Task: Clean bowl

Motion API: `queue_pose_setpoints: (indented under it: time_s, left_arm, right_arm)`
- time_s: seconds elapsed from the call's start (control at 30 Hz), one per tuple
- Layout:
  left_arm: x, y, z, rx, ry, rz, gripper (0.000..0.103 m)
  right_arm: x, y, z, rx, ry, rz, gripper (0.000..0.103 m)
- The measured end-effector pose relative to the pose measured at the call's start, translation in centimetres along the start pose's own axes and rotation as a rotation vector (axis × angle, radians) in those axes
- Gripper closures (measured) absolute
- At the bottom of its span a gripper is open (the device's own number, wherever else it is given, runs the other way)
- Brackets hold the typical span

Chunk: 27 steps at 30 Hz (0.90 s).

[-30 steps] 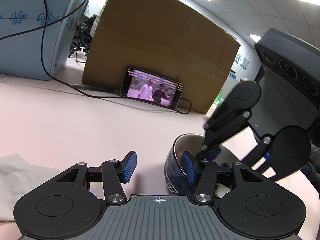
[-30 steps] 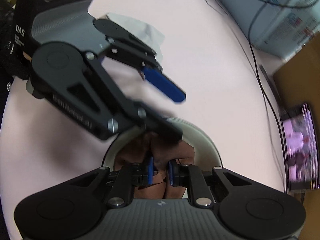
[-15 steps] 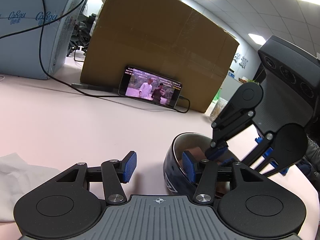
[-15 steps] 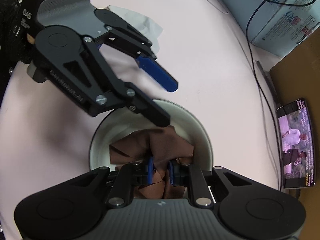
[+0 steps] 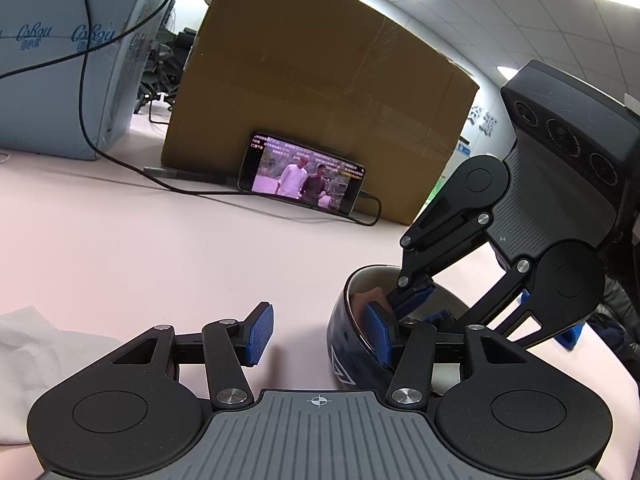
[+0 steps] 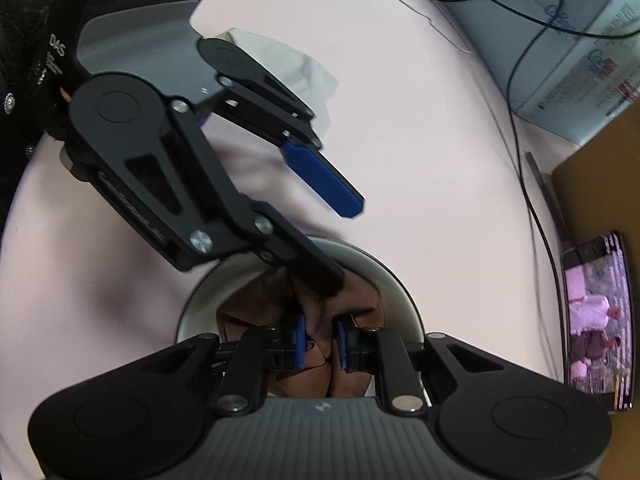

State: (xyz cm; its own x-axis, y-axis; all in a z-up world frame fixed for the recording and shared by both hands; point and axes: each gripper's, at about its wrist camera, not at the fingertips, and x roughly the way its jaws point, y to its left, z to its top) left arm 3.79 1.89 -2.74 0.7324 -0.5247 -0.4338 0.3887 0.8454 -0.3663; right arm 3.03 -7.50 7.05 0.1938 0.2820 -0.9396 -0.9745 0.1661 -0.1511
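Note:
A dark blue bowl [image 5: 346, 354] with a pale inside [image 6: 396, 284] sits on the pink table. My left gripper [image 5: 320, 330] is open, its right finger inside the bowl and its left finger outside, straddling the near wall without squeezing it. My right gripper [image 6: 320, 344] is shut on a brown cloth [image 6: 360, 298] and presses it down into the bowl. In the left wrist view the right gripper [image 5: 416, 300] reaches into the bowl from the right, and a bit of the cloth [image 5: 370, 294] shows at the rim.
A phone [image 5: 300, 178] playing a video leans on a big cardboard box [image 5: 320, 92], with a black cable [image 5: 120, 160] running across the table. A blue-grey carton [image 5: 60, 60] stands at the back left. A white tissue [image 5: 28, 344] lies by my left gripper.
My right gripper has shifted with the brown cloth inside the bowl, in a wiping motion. My left gripper has stayed open astride the bowl wall.

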Motion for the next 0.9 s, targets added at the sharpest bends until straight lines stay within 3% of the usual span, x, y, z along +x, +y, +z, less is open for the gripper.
queue_pose_setpoints:
  time_s: [0.37, 0.5, 0.53, 0.9]
  left_arm:
    - [-0.1, -0.3, 0.0, 0.007, -0.004, 0.004, 0.053]
    - [-0.1, -0.3, 0.0, 0.008, -0.004, 0.005, 0.053]
    - [-0.1, -0.3, 0.0, 0.008, -0.004, 0.006, 0.053]
    - [-0.2, -0.3, 0.0, 0.003, -0.002, 0.002, 0.053]
  right_arm:
    - [-2.2, 2.9, -0.7, 0.029, 0.050, -0.029, 0.086]
    - [-0.4, 3.2, 1.4, 0.027, 0.019, -0.038, 0.086]
    - [1.6, 2.3, 2.4, 0.022, 0.015, -0.048, 0.086]
    - [0.8, 2.6, 1.6, 0.055, 0.027, -0.097, 0.086]
